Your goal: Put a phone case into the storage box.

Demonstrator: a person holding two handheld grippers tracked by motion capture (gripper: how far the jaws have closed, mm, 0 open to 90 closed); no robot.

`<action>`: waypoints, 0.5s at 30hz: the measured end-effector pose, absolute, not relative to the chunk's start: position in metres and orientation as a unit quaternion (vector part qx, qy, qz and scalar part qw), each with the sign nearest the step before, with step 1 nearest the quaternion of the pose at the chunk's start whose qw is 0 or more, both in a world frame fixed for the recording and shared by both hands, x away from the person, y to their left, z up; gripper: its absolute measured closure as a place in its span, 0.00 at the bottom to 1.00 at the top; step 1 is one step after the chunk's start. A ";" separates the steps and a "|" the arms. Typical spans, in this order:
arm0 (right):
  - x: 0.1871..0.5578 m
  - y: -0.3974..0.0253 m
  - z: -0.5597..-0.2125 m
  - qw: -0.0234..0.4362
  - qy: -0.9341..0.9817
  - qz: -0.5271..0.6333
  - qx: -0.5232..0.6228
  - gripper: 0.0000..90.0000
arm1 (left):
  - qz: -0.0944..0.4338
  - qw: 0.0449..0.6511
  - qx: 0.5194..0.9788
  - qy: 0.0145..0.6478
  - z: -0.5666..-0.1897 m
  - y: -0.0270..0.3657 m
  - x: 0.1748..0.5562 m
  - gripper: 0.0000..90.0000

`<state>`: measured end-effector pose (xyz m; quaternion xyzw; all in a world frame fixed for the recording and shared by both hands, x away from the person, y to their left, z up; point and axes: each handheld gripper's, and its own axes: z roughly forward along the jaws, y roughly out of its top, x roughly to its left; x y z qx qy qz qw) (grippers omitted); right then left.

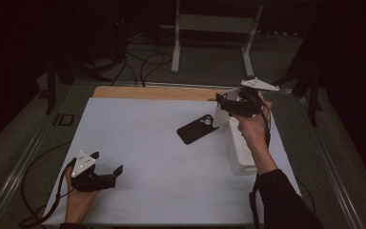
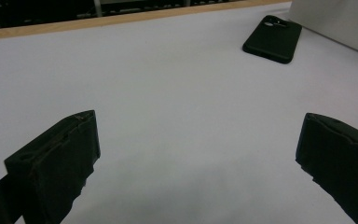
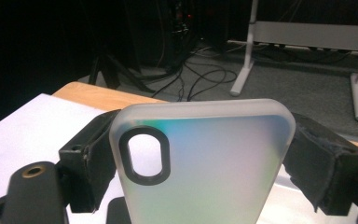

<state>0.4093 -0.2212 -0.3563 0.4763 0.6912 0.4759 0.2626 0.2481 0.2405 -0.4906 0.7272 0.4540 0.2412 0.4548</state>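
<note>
Jaws of the right gripper clamp a frosted phone case upright; the left gripper, released, rests at seven o'clock, far from the black phone case.

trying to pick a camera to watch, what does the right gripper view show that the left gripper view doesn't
Right gripper view: a frosted translucent phone case with a dark-rimmed camera cutout, clamped between the right gripper jaws, with floor cables and a white stand behind. Left gripper view: the left gripper open over bare white table, and a black phone case lying flat. Both: the white table and its wooden edge.
</note>
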 end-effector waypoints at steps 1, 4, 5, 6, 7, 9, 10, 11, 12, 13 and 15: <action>0.411 -0.222 -0.356 0.263 0.689 0.475 0.480 0.19 | 0.241 0.455 0.727 0.454 -0.491 0.241 0.248 0.00; 0.412 -0.223 -0.356 0.263 0.689 0.475 0.480 0.19 | 0.241 0.455 0.727 0.454 -0.491 0.241 0.248 0.00; 0.412 -0.223 -0.356 0.263 0.689 0.475 0.480 0.19 | 0.241 0.454 0.727 0.455 -0.491 0.240 0.248 0.00; 0.417 -0.226 -0.355 0.268 0.686 0.472 0.485 0.19 | 0.241 0.454 0.727 0.454 -0.491 0.240 0.248 0.00; 0.418 -0.227 -0.355 0.269 0.684 0.471 0.487 0.19 | 0.241 0.454 0.727 0.455 -0.491 0.240 0.248 0.00; 0.420 -0.228 -0.354 0.272 0.683 0.471 0.488 0.19 | 0.240 0.454 0.728 0.455 -0.491 0.240 0.248 0.00; 0.421 -0.229 -0.354 0.272 0.682 0.471 0.489 0.19 | 0.240 0.454 0.727 0.455 -0.491 0.240 0.248 0.00; 0.422 -0.230 -0.353 0.274 0.681 0.471 0.490 0.19 | 0.240 0.454 0.727 0.455 -0.491 0.240 0.248 0.00; 0.424 -0.231 -0.353 0.275 0.680 0.470 0.491 0.19 | 0.240 0.454 0.727 0.455 -0.491 0.240 0.248 0.00; 0.425 -0.232 -0.353 0.276 0.677 0.471 0.493 0.19 | 0.240 0.455 0.727 0.455 -0.491 0.240 0.248 0.00; 0.428 -0.235 -0.352 0.278 0.674 0.471 0.497 0.19 | 0.240 0.454 0.727 0.455 -0.491 0.240 0.248 0.00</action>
